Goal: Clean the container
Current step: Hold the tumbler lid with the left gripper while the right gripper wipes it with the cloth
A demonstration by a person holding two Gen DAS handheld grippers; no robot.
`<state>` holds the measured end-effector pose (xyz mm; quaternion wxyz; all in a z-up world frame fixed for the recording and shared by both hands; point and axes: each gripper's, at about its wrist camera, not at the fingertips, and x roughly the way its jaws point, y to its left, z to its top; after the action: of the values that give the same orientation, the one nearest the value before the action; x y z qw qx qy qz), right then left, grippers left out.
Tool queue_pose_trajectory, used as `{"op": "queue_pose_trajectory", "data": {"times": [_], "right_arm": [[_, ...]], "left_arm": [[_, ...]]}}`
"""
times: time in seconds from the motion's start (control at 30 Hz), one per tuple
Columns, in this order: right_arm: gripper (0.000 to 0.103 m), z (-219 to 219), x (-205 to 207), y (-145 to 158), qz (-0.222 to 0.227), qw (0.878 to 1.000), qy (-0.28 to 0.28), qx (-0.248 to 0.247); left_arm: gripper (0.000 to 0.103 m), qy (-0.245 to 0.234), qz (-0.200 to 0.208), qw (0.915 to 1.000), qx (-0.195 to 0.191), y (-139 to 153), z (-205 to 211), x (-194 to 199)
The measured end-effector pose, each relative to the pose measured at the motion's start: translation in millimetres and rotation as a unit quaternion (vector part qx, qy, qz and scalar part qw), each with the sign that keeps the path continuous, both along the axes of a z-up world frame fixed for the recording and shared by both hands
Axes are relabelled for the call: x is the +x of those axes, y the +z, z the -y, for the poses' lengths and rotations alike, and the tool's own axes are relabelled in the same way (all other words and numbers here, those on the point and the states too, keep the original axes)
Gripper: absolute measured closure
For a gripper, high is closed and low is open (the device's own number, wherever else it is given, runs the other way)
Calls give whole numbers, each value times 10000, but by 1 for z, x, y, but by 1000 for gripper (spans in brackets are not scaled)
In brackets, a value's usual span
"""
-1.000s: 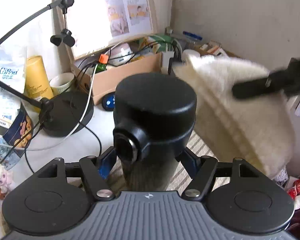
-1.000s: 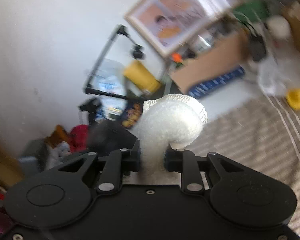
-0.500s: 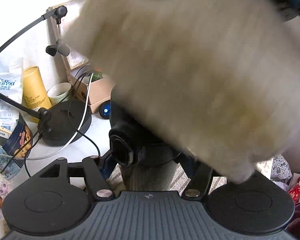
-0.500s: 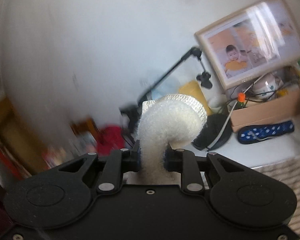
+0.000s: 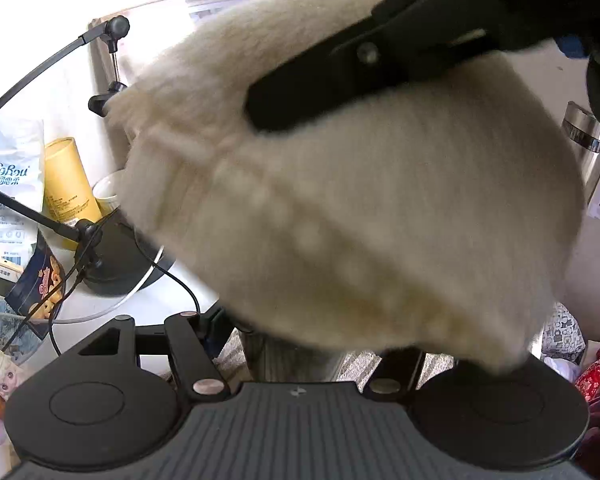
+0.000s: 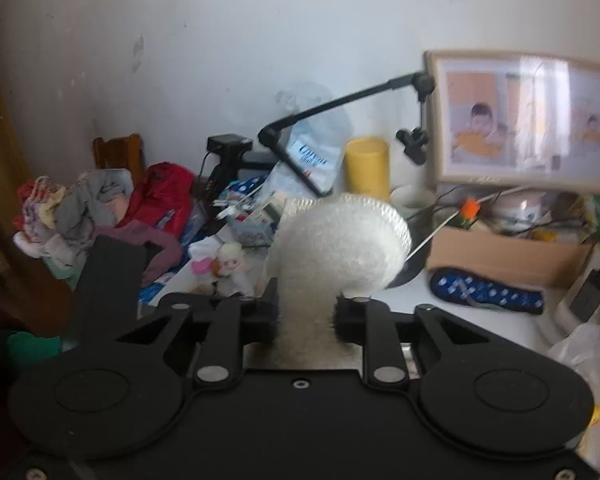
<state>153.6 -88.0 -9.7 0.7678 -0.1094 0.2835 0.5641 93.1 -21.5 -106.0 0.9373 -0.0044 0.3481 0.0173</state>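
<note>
Cluttered with cables, bags and boxes, the white counter (image 6: 452, 312) runs along a pale wall, where a framed photo print (image 6: 520, 120) leans above a cardboard box (image 6: 504, 256). A yellow tube (image 6: 368, 168) and a black desk-lamp arm (image 6: 340, 104) stand nearby, and a heap of clothes (image 6: 100, 208) lies at the far left of the right wrist view.

The right tool (image 6: 306, 312) is clamped on a fluffy white cloth (image 6: 340, 252), which bulges up between its fingers. In the left wrist view that same cloth (image 5: 360, 208) fills most of the frame, draped over the container (image 5: 284, 356), of which only a strip of grey body shows just below the cloth. The left tool (image 5: 300, 344) has its fingers on either side of that body, gripping it.
</note>
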Motion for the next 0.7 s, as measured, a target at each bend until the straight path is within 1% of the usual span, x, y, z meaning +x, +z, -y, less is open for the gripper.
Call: {"op": "queue_pose_trajectory", "data": {"times": [0.07,0.13,0.2,0.27,0.33,0.5,0.7], "right_arm": [[85,6,12,-1,6,9993,-375,-15],[85,14,30,-6,-161,9974,-698,-66],[85,23,43,-15,-419,9954,-855,-108],[85,34,49,-24,-790,9928,-893,-93],[85,42,46,-31,-917,9920,-853,-163],[84,54,44,-36,-1383,9872,-770,210],[84,68,43,-42,-1944,9763,-667,681]], "left_arm": [[39,3,4,10000,-5,0,0,0],[39,19,10,10000,-38,-1,-2,-1],[39,38,3,10000,-71,-2,-5,-1],[39,26,-6,10000,-57,0,-5,-2],[39,14,-18,10000,-46,0,-6,0],[39,1,-67,10000,-38,3,-3,3],[39,51,-70,9999,-84,3,-3,-3]]}}
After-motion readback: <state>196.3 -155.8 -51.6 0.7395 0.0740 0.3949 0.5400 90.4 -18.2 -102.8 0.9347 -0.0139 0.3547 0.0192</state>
